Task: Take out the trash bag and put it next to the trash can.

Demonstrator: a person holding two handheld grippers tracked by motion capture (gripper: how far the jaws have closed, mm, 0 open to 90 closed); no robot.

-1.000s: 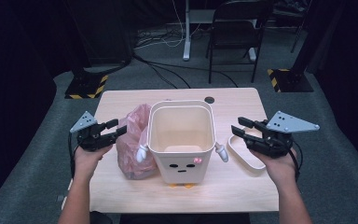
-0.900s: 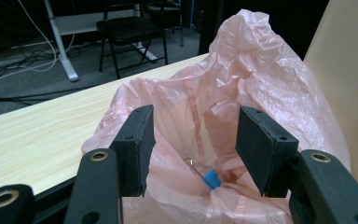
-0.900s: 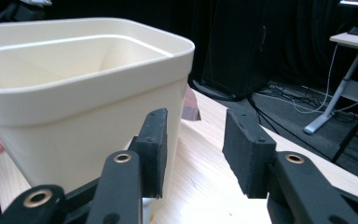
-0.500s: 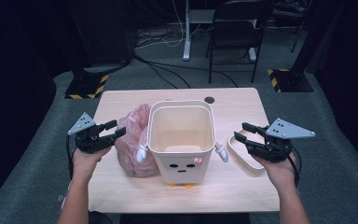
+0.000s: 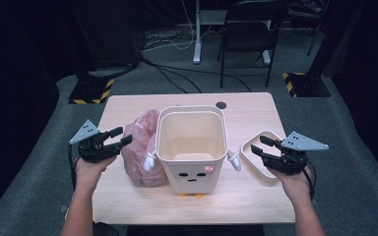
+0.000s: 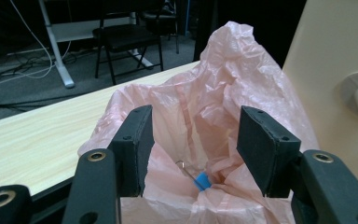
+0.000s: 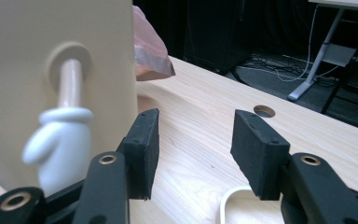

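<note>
A cream bin [image 5: 192, 147] with a drawn face and small white-handed arms stands mid-table. Against its left side leans a crumpled pink plastic bag [image 5: 140, 147]. My left gripper [image 5: 122, 135] is open at the bag's left edge. In the left gripper view the bag [image 6: 205, 93] bulges just past the open jaws [image 6: 193, 140], pads not pressing it, and a small blue piece [image 6: 202, 180] lies in its folds. My right gripper [image 5: 259, 145] hangs low over a cream ring lid [image 5: 256, 157] right of the bin. Its jaws have just been opening, with nothing between them [image 7: 196, 149].
The bin's right arm with its white hand [image 7: 60, 140] sticks out close to my right gripper's left jaw. A round hole [image 5: 221, 104] marks the table's far edge. A black chair [image 5: 251, 29] and cables stand on the floor beyond. Bare wood lies along the table's [image 5: 226, 206] near edge.
My right gripper has dropped toward the table over the ring lid and its jaws stand wider. The left gripper has hardly moved beside the bag.
</note>
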